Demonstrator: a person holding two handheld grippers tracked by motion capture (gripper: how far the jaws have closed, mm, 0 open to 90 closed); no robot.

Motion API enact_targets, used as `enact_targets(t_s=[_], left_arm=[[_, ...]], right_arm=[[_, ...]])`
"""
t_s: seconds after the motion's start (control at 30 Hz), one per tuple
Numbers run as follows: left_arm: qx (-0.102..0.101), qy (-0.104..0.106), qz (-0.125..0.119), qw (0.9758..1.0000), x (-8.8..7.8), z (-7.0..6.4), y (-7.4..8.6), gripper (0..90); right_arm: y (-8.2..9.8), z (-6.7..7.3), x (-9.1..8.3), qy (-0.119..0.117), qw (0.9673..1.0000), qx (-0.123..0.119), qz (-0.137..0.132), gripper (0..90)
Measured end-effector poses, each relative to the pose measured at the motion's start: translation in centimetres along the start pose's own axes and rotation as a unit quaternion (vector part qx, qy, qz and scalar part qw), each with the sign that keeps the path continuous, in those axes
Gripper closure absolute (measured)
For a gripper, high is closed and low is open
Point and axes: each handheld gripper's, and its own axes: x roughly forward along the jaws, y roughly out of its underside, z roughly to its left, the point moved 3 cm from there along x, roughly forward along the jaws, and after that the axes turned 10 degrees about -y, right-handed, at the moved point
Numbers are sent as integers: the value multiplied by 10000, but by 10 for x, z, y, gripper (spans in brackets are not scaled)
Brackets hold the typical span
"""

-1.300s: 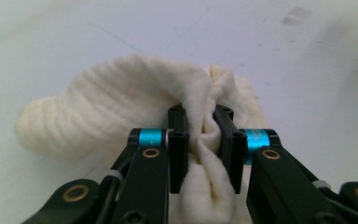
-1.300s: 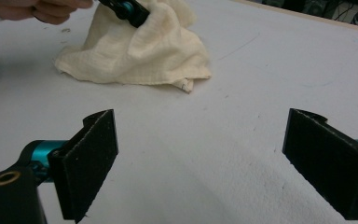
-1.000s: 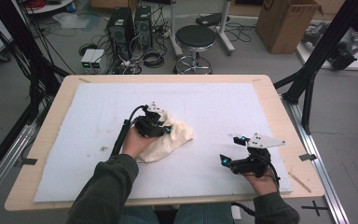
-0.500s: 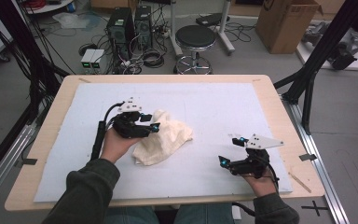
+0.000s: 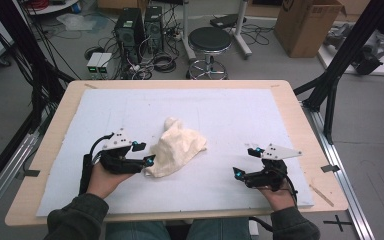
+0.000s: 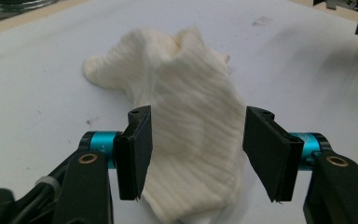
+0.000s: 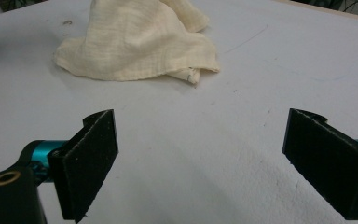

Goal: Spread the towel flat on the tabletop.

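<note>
Left hand-held gripper (image 5: 141,153): jaws released, spread to either side of the near end of the cloth (image 5: 176,147), not pinching it. Cloth: cream, ribbed gauze-like weave, crumpled into a soft peaked heap, lying left of centre on the counter (image 5: 290,107). Right hand-held gripper (image 5: 246,160): jaws wide apart over bare sheet, well apart from the cloth. Counter: pale wood rim, covered by a white, lightly scuffed sheet (image 5: 230,115). Behind it: black round stool (image 5: 209,40), computer towers (image 5: 139,25), cardboard box (image 5: 307,22), grey floor.
</note>
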Motion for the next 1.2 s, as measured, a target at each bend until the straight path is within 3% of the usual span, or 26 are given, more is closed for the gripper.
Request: enact_targets(t_s=[0.1,0.17,0.27,0.53,0.63,0.83,0.97,1.13,1.2], left_arm=[[68,47,159,9998,5,-4,12,415],[220,1,372,9991,10,-7,17,416],[177,88,407,9990,15,-9,22,423],[248,172,781,9965,29,-7,33,465],[240,218,897,9954,35,-6,36,497],[105,262,869,9958,38,1,37,584],[136,238,880,9957,38,2,37,619],[151,190,869,9959,39,3,38,662],[157,182,861,9960,39,3,38,686]], right_arm=[[0,0,0,9,10000,-7,0,95],[0,-1,1,18,10000,-18,24,95],[0,-1,3,-9,10000,7,62,95],[-9,-6,17,-96,9998,-37,193,97],[-19,-10,26,-157,9994,-102,277,161],[-42,-23,57,-268,9988,-159,384,269],[-57,-29,79,-317,9975,-271,562,347],[-64,-38,105,-354,9961,-155,799,403],[-62,-40,120,-423,9941,-60,1000,414]])
